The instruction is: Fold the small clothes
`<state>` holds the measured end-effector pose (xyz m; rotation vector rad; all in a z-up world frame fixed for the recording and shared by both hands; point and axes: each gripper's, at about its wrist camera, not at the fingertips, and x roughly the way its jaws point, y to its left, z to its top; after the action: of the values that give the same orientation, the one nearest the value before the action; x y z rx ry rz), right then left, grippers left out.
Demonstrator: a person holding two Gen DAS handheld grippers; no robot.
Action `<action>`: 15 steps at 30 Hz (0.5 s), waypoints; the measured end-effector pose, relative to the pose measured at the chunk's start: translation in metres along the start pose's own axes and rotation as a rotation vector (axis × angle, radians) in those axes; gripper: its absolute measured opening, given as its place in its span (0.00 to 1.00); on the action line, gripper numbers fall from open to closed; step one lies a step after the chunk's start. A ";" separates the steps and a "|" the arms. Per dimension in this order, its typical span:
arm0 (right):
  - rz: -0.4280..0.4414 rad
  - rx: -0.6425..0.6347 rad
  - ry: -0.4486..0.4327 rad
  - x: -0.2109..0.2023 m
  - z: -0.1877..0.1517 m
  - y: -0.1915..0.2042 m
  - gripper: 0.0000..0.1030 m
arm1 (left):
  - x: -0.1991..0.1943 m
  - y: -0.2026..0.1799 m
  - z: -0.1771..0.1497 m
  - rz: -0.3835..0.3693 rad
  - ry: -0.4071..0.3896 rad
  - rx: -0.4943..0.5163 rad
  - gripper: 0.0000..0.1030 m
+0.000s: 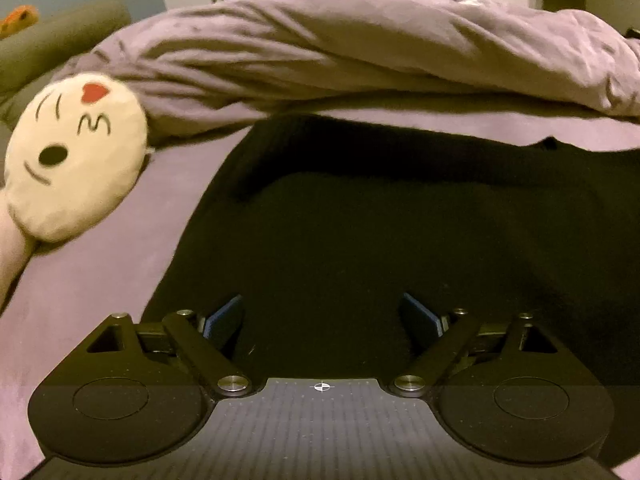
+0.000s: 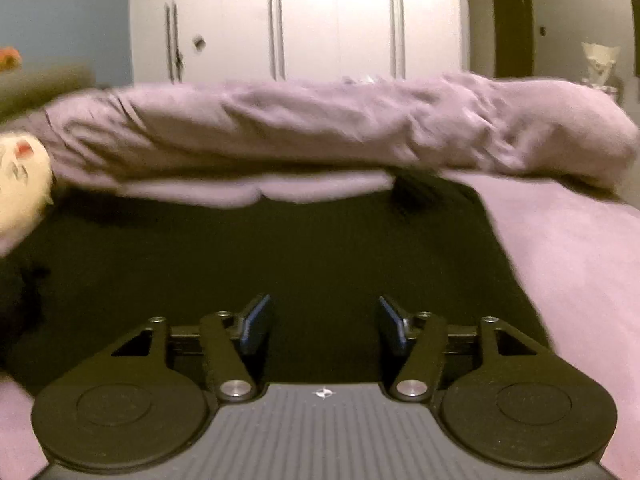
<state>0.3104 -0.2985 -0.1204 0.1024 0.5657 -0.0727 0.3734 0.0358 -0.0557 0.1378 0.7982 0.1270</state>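
Note:
A black garment (image 1: 380, 220) lies spread flat on the purple bed sheet (image 1: 100, 272); a fold ridge crosses its far part. In the left wrist view my left gripper (image 1: 322, 318) hovers over the garment's near edge, jaws wide apart, nothing between its blue pads (image 1: 224, 316). The right wrist view shows the same black garment (image 2: 260, 260), its right edge running along the sheet (image 2: 580, 260). My right gripper (image 2: 324, 326) stands over it with the jaws apart and no cloth pinched between them.
A bunched purple duvet (image 1: 340, 52) lies across the far side of the bed. A cream round plush cushion (image 1: 72, 160) with a drawn face rests left of the garment. White wardrobe doors (image 2: 300, 20) stand behind the bed.

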 end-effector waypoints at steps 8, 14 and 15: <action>-0.050 0.230 0.036 -0.049 0.003 -0.054 0.41 | -0.044 0.013 -0.015 -0.049 0.055 -0.085 0.88; 0.050 0.429 0.087 -0.071 -0.019 -0.066 0.56 | -0.070 0.015 -0.029 -0.075 0.072 -0.081 0.88; 0.064 0.473 0.095 -0.071 -0.023 -0.072 0.56 | -0.073 0.018 -0.030 -0.075 0.070 -0.081 0.89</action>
<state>0.2312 -0.3645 -0.1070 0.5863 0.6311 -0.1396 0.2996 0.0433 -0.0220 0.0265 0.8659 0.0940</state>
